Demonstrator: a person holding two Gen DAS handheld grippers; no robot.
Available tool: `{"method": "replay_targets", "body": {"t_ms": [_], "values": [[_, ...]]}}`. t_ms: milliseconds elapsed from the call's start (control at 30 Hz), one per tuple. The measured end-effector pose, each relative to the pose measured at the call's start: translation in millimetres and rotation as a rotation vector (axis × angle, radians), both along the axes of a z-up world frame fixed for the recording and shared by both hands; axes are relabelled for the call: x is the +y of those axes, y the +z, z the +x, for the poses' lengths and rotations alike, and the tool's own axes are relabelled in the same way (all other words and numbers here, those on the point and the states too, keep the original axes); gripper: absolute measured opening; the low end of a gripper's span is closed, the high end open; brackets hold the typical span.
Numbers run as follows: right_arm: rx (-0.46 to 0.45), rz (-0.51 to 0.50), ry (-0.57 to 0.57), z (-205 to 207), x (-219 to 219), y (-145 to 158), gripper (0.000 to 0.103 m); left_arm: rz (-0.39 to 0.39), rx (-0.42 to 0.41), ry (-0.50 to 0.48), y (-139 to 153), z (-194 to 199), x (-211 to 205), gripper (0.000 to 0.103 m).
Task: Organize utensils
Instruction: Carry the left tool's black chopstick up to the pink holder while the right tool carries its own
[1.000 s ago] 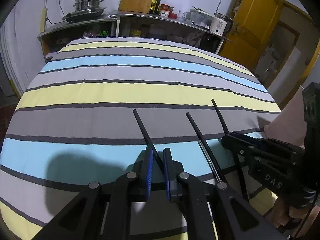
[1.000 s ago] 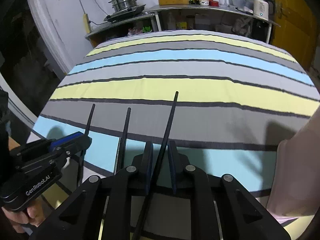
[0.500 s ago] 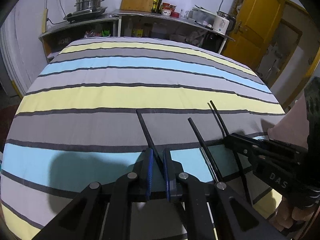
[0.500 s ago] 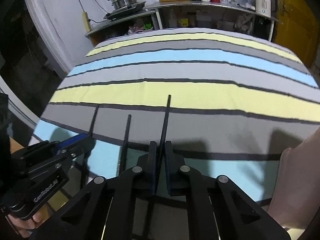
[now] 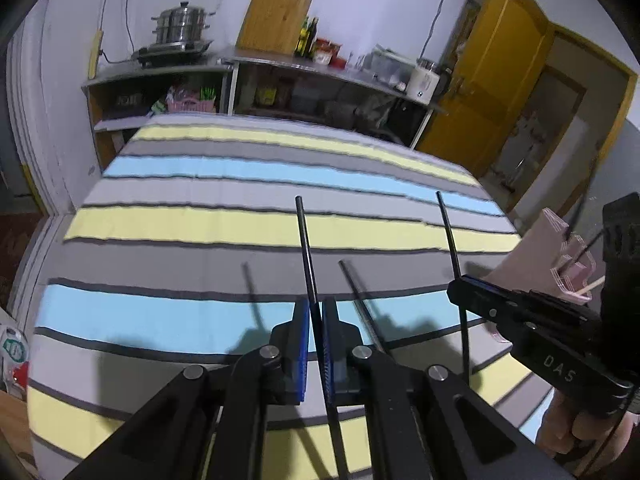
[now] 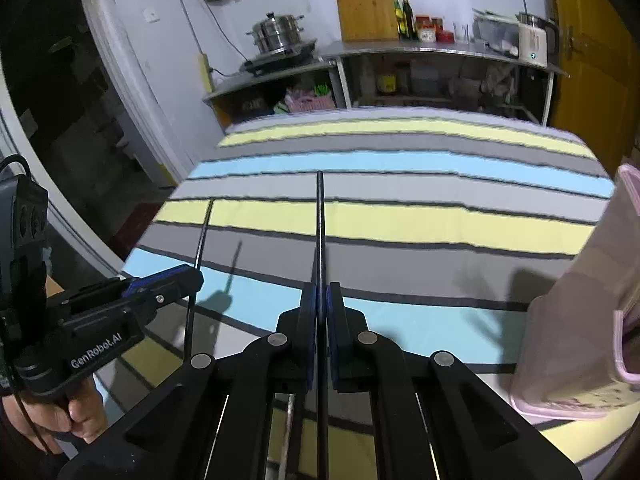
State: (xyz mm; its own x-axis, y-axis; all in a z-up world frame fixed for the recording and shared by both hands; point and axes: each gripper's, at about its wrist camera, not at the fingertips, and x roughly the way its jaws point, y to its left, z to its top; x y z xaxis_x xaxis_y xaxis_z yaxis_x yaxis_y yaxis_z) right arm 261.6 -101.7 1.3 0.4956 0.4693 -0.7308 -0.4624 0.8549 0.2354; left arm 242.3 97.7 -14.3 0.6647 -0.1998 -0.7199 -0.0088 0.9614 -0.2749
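Here the left gripper [image 5: 316, 316] pinches one black chopstick [image 5: 305, 240], the right gripper [image 6: 321, 300] another chopstick [image 6: 319, 216]; only the left view shows sticks in the pink holder [image 5: 556, 264].

Grippers: two, left gripper [image 5: 315, 308] and right gripper [image 6: 321, 292], both above cloth [image 5: 200, 220].
Black chopsticks: three. One clamped in each gripper [image 5: 304, 240] [image 6: 320, 220], one lying on cloth [image 5: 360, 300].
Pink holder [image 6: 580, 320]: one, at cloth's right end.
Beyond cloth's far edge: one pot [image 5: 182, 26], one board [image 5: 274, 18], two bottles [image 5: 308, 38], one kettle [image 5: 424, 80].
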Motion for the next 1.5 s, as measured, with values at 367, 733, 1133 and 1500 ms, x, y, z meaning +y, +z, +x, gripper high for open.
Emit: {"method": "replay_targets", "body": {"t_ms": [367, 733, 1133, 1500], "values": [[-0.089, 0.052, -0.021, -33, -25, 49, 0.005, -0.021, -0.104, -0.044, 60, -40, -12, 0.005], [-0.142, 0.091, -0.057, -55, -50, 76, 0.005, -0.031, -0.15, -0.077, 91, -61, -25, 0.005], [-0.185, 0.125, -0.113, -79, -93, 96, 0.005, -0.055, -0.154, -0.193, 109, -67, -75, 0.005], [-0.196, 0.139, -0.245, -87, -156, 105, 0.005, -0.097, -0.153, -0.319, 124, -47, -140, 0.005]]}}
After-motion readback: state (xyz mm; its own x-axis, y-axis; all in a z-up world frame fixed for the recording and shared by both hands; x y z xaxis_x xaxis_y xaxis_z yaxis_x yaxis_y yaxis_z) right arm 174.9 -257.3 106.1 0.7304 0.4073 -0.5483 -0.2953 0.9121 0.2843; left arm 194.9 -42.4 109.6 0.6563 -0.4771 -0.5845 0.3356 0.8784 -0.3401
